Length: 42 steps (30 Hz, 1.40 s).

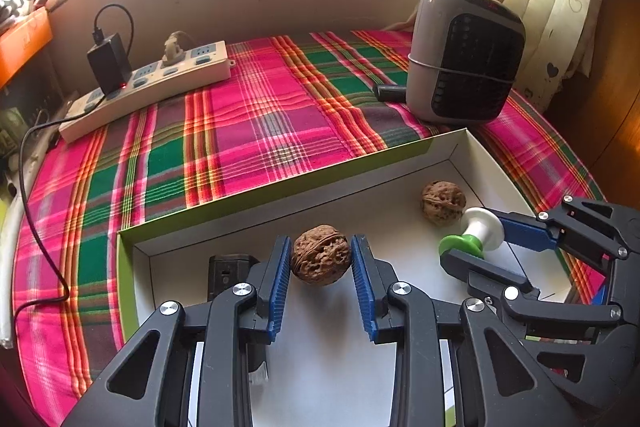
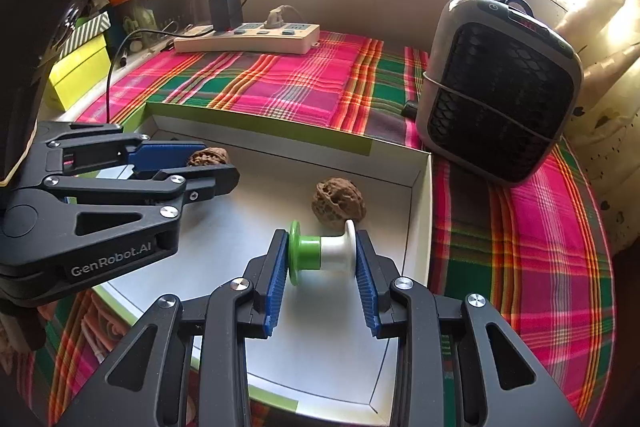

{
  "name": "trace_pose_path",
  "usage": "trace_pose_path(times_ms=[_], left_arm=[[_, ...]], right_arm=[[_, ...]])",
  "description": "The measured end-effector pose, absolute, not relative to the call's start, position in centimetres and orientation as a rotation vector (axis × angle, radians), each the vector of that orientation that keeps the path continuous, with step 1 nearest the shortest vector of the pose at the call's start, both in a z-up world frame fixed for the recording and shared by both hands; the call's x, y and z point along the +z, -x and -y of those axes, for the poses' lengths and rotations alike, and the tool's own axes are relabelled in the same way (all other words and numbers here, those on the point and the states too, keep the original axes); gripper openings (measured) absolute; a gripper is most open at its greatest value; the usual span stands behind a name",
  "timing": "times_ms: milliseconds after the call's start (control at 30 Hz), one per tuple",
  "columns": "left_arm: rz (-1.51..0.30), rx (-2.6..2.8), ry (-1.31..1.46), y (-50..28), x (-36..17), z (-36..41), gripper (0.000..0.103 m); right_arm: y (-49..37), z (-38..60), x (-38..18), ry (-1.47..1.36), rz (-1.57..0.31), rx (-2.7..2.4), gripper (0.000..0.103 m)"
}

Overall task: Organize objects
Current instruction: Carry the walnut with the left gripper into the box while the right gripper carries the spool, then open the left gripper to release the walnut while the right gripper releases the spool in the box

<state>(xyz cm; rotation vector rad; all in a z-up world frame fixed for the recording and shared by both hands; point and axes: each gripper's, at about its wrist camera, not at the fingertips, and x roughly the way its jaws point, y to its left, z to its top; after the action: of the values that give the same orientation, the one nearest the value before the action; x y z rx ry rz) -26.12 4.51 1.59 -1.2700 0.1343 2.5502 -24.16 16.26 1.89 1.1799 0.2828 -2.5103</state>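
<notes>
The left tool (image 1: 321,259) grasps a wrinkled brown walnut (image 1: 321,254) above the box (image 1: 280,187) floor. The right tool (image 2: 322,255) clamps a green-and-white spool (image 2: 324,251), its axis running across between the pads. Beyond it, a second walnut (image 2: 338,205) lies in the box.

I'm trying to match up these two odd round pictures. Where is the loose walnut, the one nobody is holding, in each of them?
Left wrist view: the loose walnut lies right of centre on the white box floor, just beyond the green-and-white spool.
Right wrist view: the same walnut sits at centre, just behind the spool.
Shared landmark: the grey heater on the plaid cloth, to the right.
</notes>
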Motion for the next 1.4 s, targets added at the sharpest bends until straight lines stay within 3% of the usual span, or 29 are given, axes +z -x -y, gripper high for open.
trace_pose_path(times_ms=[867, 1000, 1400], left_arm=[[-0.131, 2.539, 1.315, 26.6, 1.2, -4.3, 0.03], [-0.11, 2.534, 1.318, 26.6, 1.2, -4.3, 0.034], [-0.092, 2.546, 1.3, 25.3, 2.1, -4.1, 0.037]], right_arm=[[24.9, -15.9, 1.3, -1.222, -0.313, -2.52, 0.034], [24.7, -15.8, 1.4, -1.219, -0.308, -2.509, 0.046], [24.3, -16.1, 1.9, -1.213, -0.291, -2.532, 0.053]])
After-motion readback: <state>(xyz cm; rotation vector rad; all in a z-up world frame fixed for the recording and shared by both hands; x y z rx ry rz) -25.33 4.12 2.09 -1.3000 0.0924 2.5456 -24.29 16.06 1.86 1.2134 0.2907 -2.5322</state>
